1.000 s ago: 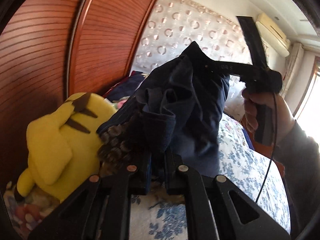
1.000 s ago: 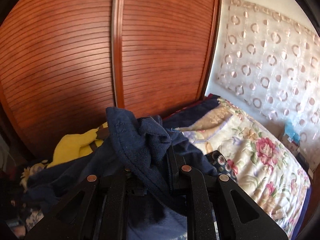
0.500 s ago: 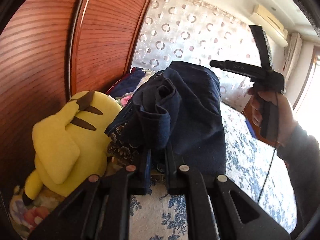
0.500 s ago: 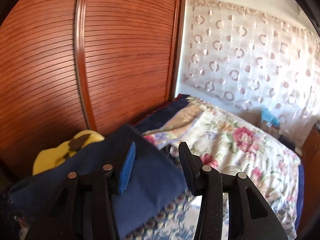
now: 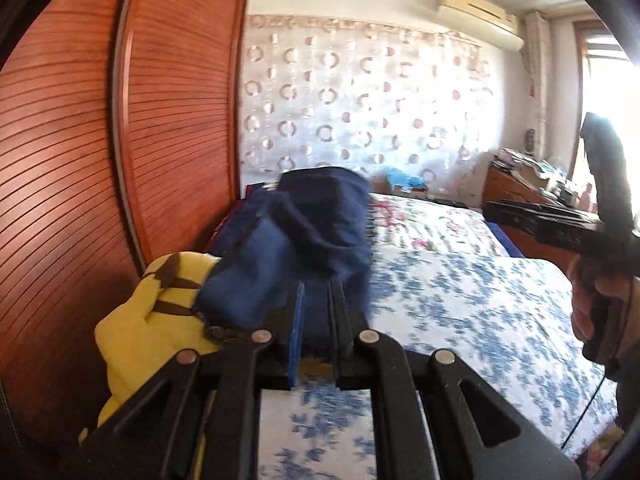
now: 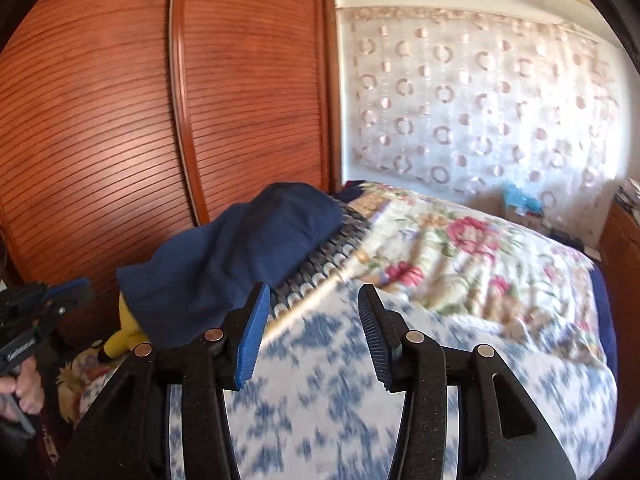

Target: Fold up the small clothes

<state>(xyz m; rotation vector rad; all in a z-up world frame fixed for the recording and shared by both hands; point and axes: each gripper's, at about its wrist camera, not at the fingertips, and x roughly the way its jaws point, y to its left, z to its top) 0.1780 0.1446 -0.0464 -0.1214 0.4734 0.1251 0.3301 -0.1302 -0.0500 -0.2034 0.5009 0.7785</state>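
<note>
A navy blue garment with a patterned hem bunches up in front of my left gripper, which is shut on its near edge. The cloth hangs over the left side of the bed. In the right wrist view the same garment lies ahead and to the left. My right gripper stands open over the bedsheet with nothing between its fingers. In the left wrist view, the right gripper, held in a hand, is well off to the right of the cloth.
A yellow plush toy sits at the bed's left edge against slatted wooden wardrobe doors. The bed has a blue-flowered sheet and a flowered quilt farther back. A cluttered wooden cabinet stands at the far right.
My right gripper has let go of the garment, opened, and swung away to the right. The left gripper still holds the cloth, which now hangs from it alone.
</note>
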